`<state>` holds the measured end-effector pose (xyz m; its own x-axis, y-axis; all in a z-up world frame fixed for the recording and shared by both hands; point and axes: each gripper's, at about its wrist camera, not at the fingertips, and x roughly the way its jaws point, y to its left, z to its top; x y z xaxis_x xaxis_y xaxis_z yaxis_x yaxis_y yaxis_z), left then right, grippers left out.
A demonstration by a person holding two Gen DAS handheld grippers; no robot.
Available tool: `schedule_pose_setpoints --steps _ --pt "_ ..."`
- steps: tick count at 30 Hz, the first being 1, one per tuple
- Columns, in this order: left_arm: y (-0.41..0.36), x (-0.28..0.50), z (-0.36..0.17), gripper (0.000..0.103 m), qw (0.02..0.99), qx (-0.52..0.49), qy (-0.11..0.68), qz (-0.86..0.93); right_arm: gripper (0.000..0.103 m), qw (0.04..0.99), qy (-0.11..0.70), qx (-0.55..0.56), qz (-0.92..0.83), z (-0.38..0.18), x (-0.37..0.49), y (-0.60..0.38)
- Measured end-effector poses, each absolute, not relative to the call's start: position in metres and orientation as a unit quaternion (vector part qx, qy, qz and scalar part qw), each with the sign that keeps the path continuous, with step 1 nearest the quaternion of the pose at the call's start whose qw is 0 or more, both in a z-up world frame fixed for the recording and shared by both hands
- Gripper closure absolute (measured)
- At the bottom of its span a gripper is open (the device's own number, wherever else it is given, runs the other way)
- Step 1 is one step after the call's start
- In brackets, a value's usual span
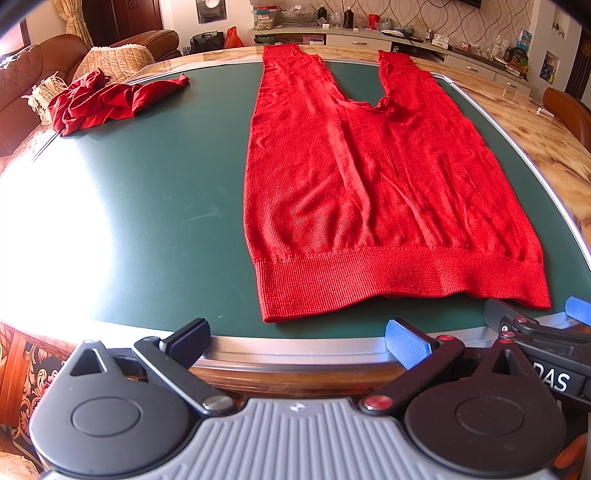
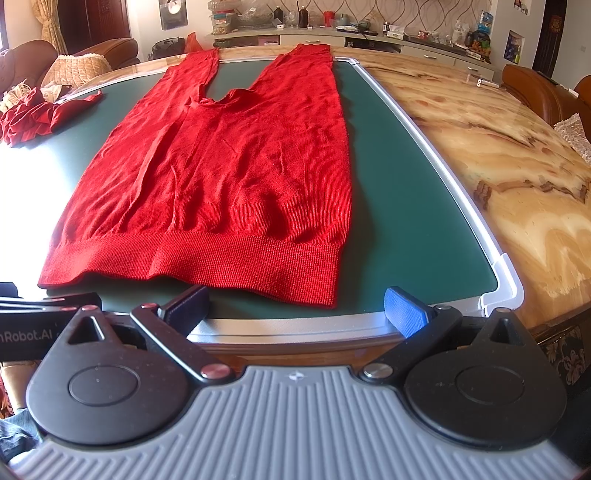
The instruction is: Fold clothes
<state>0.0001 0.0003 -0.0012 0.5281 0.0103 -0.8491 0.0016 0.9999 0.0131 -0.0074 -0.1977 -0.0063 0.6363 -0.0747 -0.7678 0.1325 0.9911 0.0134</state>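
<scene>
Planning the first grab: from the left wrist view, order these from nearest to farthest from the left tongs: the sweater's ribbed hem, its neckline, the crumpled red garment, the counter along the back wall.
1. Ribbed hem: just ahead of the left tongs, slightly right.
2. Neckline: mid-table, right of centre.
3. Crumpled red garment: far left edge of the green mat.
4. Counter: beyond the table, along the wall.

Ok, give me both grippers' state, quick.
Left gripper: open, holding nothing, short of the red knit garment.
Right gripper: open, holding nothing, at the garment's hem.
</scene>
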Motion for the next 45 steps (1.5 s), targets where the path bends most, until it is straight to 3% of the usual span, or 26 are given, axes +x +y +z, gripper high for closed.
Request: schedule_pose_setpoints --steps 28,45 --pt "-0.001 0.000 -0.001 0.000 0.872 0.003 0.490 0.009 0.000 0.911 0.410 0.030 -0.045 -0.009 -0.012 -0.199" --pt "0.001 0.025 0.004 0.000 0.844 0.013 0.536 -0.011 0.000 0.898 0.438 0.027 -0.030 -0.006 -0.002 -0.203"
